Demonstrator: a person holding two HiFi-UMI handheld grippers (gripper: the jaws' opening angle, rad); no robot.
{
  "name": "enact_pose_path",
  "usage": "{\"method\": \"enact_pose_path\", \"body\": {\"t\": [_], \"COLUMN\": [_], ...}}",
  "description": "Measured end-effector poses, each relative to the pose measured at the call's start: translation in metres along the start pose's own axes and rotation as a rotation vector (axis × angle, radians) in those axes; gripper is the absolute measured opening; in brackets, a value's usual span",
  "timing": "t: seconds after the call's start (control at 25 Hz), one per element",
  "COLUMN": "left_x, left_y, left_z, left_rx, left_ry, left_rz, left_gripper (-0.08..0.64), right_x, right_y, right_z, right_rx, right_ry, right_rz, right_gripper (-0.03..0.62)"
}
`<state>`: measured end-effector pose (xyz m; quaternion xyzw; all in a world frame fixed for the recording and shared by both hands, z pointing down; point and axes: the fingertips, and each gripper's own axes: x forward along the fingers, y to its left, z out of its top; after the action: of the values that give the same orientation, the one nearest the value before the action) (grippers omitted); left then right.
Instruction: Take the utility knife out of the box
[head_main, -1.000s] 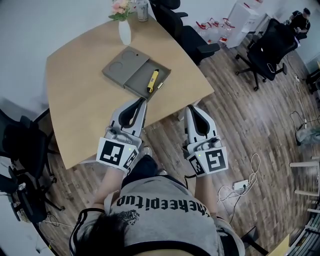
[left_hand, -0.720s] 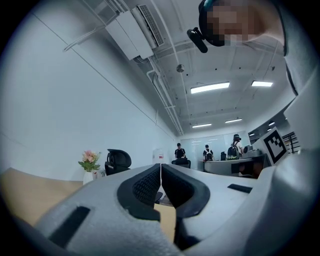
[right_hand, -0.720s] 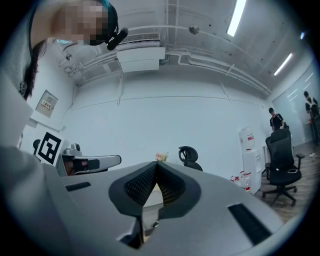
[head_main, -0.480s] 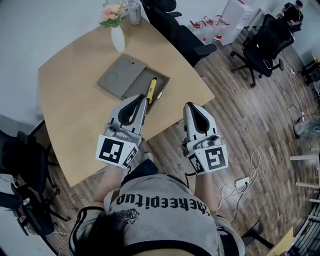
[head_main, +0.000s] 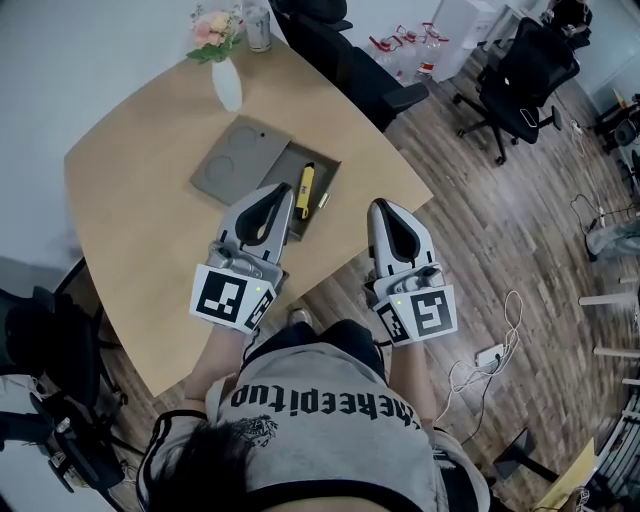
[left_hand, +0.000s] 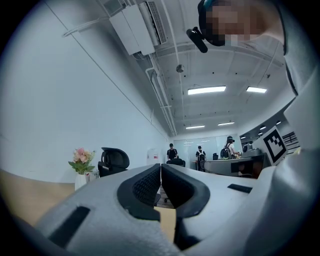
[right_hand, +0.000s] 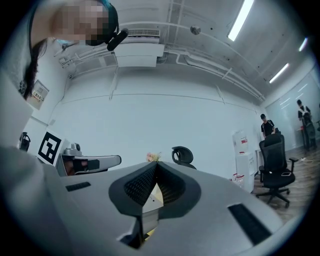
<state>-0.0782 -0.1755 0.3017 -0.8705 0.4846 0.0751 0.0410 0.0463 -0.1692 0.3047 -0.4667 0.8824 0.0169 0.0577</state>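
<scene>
Yellow utility knife in box, wooden table

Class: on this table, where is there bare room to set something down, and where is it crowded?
Free: the broad stretch of light wooden table left of the open grey box, down to the near edge. Crowded: the far corner by the white vase of pink flowers, and the box's near end, under the left tool.

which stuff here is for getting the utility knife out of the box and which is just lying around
For the job: yellow utility knife, open grey box holding it, left gripper, right gripper.

Just lying about: vase of flowers, black office chair.
</scene>
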Motion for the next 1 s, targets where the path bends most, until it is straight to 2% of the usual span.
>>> {"method": "enact_pose_path", "body": {"t": [0.48,0.72,1.0], "left_x": [0.018,0.038,0.059], "left_y": [0.016,0.023,0.037], "left_z": [-0.013,-0.014,-0.017], "left_rx": [-0.021,-0.018,-0.019], "left_ry": [0.023,0.017,0.022], "left_rz": [-0.002,0.027,0.106], "left_gripper": [0.021,0.021,0.021], "right_x": [0.023,0.043,0.073], "right_y": [-0.008,-0.027,-0.044], "right_z": [-0.008,-0.008,-0.008], "right_rx": [-0.002,-0.001,0.009], "right_ry": [0.026,0.027,0.033], "right_rz": [0.002,0.034,0.114], "right_gripper": [0.007,0.006,0.006]}}
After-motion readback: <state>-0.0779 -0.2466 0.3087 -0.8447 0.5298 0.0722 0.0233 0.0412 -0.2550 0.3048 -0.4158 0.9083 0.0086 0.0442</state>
